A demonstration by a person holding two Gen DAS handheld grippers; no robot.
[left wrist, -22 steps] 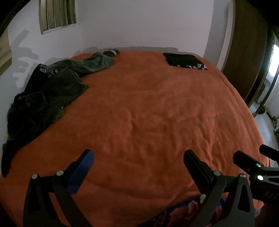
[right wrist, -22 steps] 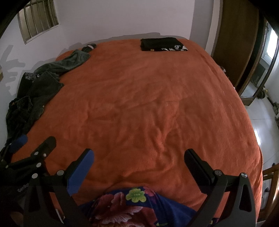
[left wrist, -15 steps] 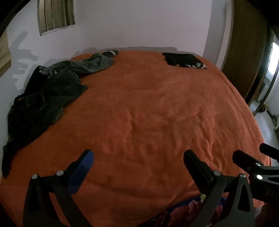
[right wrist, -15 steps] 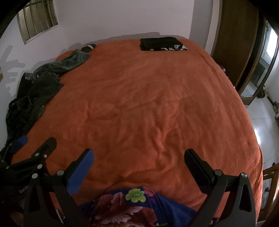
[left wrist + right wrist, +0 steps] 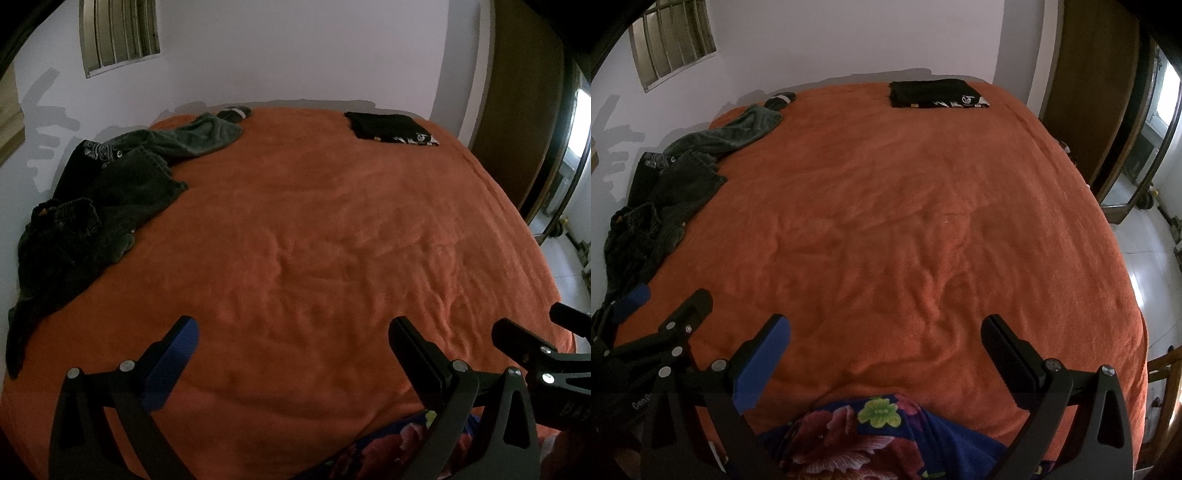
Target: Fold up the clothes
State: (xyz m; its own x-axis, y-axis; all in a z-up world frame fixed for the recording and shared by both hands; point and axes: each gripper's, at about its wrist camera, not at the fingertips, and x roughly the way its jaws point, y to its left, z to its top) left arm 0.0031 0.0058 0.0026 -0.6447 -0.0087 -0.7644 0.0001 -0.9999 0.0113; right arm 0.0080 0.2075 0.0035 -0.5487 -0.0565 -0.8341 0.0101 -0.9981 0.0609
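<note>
Almost nothing differs from the views of a moment ago: both views hold the same framing apart from a slight drift, and no garment on the bed has shifted. That stillness reads as a pause between garments, not a fold in progress.

The left gripper (image 5: 291,341) hangs over the orange bedspread (image 5: 332,229) with its fingers spread as wide as they go and nothing between them. The right gripper (image 5: 884,341) stands the same way, wide apart and empty, just to the right of the left one; each tool shows at the edge of the other's view.

The unfolded clothes pile (image 5: 85,206), dark trousers and a grey-green piece, lies well ahead and to the left of both tongs, along the wall side of the bed, untouched. A folded black garment (image 5: 391,129) sits far ahead and slightly right, at the far edge of the bed, apparently already finished. Just below and behind the tongs, at the near edge of the bed, a floral blue fabric (image 5: 871,435) shows; whether it is clothing to fold or what the person wears cannot be told.

Judging by this, one item is done and the next step is to reach left-forward for the pile, since neither tool has yet closed on anything.
</note>
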